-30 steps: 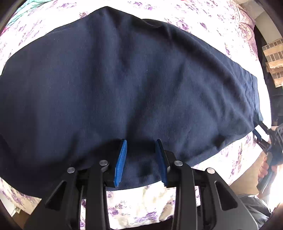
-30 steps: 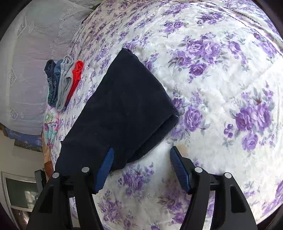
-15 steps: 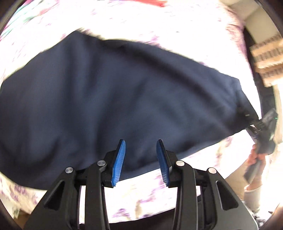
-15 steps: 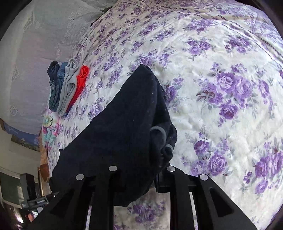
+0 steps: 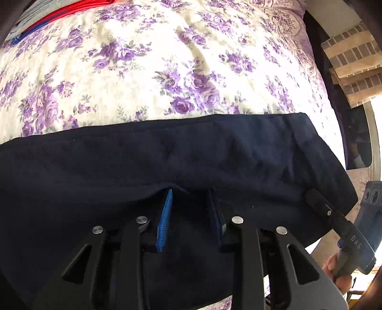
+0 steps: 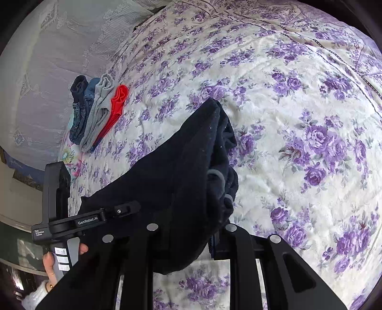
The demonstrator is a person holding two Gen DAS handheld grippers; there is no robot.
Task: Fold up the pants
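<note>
The navy pants lie as a wide dark band across the floral bedspread. My left gripper is shut on their near edge, with cloth filling the gap between the blue pads. On the right of that view, my right gripper bites the pants' end. In the right wrist view the pants hang bunched and raised off the bed. My right gripper is shut on them, its fingertips buried in cloth. The left gripper holds the far edge at the left.
A row of folded clothes, navy, blue, grey and red, lies near the bed's far side by a lace curtain. The red piece shows at the top left. A hand grips the left tool. A window is at the right.
The right gripper closed on the pants' end and lifted it a little. The left gripper swept across the bed with the cloth, so the pants now show as a narrower band with more bedspread beyond.
</note>
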